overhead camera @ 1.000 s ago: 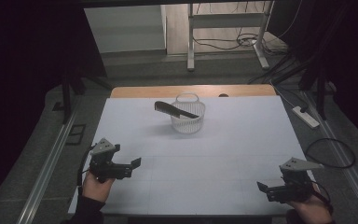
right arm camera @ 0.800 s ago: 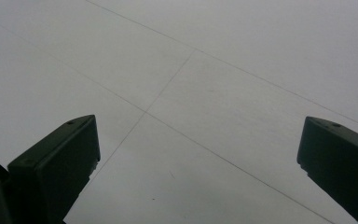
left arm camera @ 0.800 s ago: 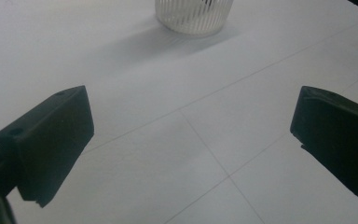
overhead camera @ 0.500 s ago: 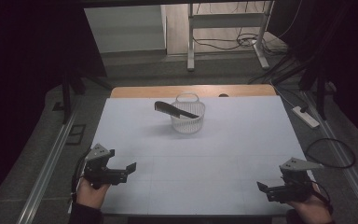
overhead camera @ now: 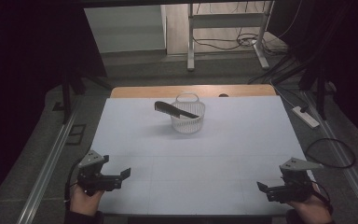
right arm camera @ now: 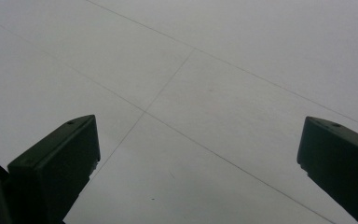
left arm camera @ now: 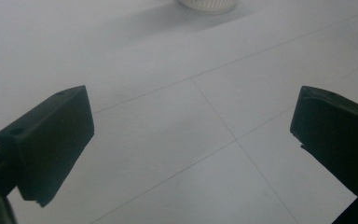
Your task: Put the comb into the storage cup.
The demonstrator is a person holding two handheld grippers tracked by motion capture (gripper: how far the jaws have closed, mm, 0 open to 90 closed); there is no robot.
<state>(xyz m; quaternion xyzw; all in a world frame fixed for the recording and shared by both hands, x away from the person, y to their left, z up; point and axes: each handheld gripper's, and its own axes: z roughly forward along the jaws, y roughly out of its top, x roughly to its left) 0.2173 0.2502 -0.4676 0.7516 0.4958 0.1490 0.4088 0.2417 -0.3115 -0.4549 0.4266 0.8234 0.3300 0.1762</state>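
The left hand-held gripper has drawn back toward the near edge, jaws spread like the right hand-held gripper. The comb lies across the basket, far ahead, its long axis left-right, slightly nearer the left.

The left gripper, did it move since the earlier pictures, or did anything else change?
Yes. The left gripper slid back toward the person's edge of the table, a little lower in the high view, its jaws open and empty. The right gripper stayed near its corner, open too. The comb lies across the small white basket as before.
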